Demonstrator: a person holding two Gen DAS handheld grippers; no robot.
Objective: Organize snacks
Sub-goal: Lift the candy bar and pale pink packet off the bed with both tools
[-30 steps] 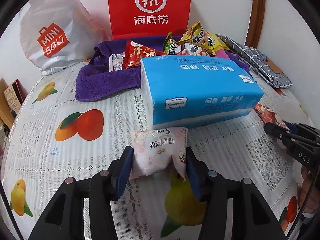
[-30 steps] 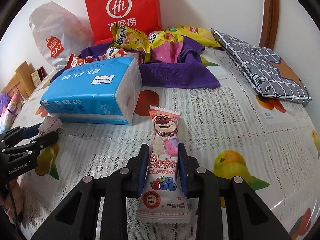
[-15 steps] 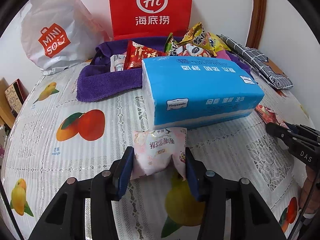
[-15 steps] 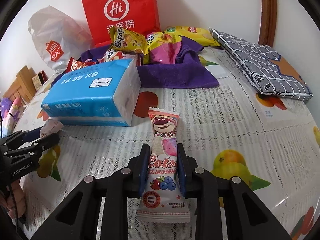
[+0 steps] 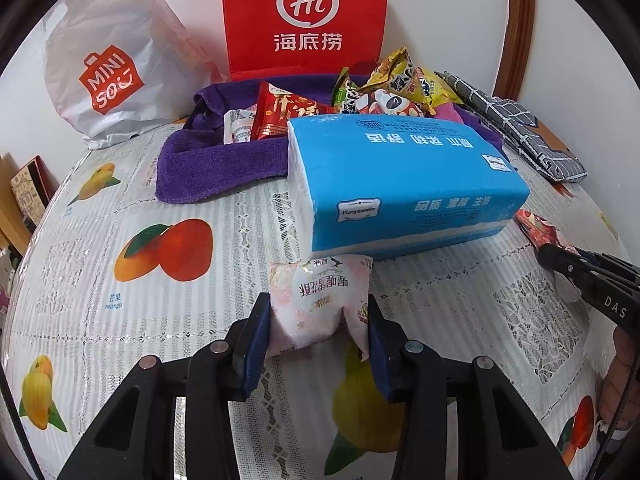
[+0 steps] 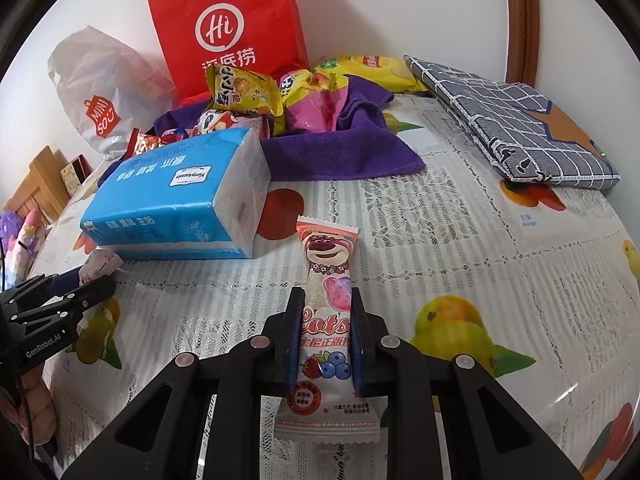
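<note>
Two snack packets are in hand, one per tool. Left tongs (image 5: 318, 334) are clamped on the small pink-and-white flower-print pillow packet (image 5: 320, 304), gripped across its width at the near end so its far end points at the blue rectangular plastic-wrapped tissue pack (image 5: 400, 176). Packet sits just in front of the tissue pack's near left corner; whether it touches the desk (image 5: 120, 320) cannot be told.

Right tongs (image 6: 325, 334) are clamped on the long pink bear-print snack bar wrapper (image 6: 326, 280), held at mid-length across the narrow side, so both ends stick out free. Likely reason: the middle grip balances a long, limp wrapper. Bar lies just off the tissue pack's right end.

Behind the tissue pack: purple terry towel (image 6: 340, 152) carrying a heap of mixed snack bags (image 6: 244, 92). Judgement: the towel is the collection spot, and both held packets are bound for it. Behind that, against the wall, a red paper shopping bag (image 5: 306, 16) and a white plastic store bag (image 5: 108, 80).

Risk: the tissue pack blocks the straight path to the towel; both packets need lifting over or around it.
</note>
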